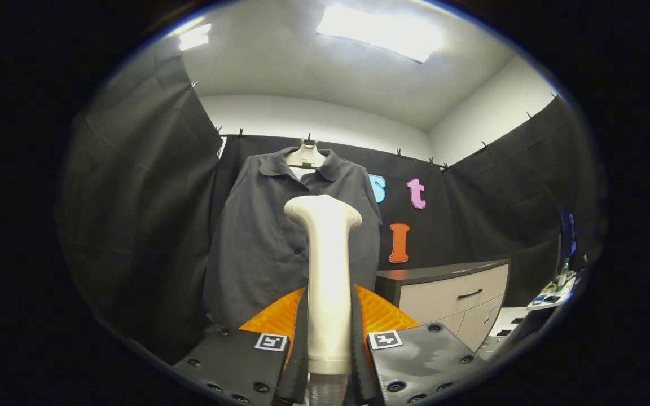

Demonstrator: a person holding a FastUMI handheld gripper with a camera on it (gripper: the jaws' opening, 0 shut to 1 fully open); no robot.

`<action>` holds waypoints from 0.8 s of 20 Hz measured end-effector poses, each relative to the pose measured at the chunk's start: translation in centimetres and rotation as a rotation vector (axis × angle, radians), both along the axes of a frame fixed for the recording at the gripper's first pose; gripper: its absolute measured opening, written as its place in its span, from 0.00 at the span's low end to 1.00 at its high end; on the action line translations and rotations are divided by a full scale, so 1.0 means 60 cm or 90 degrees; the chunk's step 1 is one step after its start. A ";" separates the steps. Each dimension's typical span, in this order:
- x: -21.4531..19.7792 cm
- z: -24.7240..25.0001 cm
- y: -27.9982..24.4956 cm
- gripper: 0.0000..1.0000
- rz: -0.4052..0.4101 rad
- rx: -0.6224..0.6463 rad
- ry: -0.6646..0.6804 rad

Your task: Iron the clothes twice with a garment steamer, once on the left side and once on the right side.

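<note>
hand-held gripper [329, 324] clamping steamer [325, 270], shirt [263, 237] front partly hidden

gripper view | rides on tongs [329, 332] | faces forward, slightly upward | near hanging shirt [263, 237]

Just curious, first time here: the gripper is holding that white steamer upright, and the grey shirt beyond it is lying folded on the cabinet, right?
Not quite. In the gripper view the gripper does hold the white steamer upright, but the grey shirt hangs on a hanger against the booth wall.
</note>
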State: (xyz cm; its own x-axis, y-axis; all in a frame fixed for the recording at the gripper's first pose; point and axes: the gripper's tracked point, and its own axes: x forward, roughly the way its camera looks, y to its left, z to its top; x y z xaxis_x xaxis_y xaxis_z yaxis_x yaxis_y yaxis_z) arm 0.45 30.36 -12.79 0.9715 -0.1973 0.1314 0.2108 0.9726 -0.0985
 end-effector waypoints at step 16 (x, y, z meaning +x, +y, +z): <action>-0.001 0.010 0.004 0.39 0.003 0.012 -0.012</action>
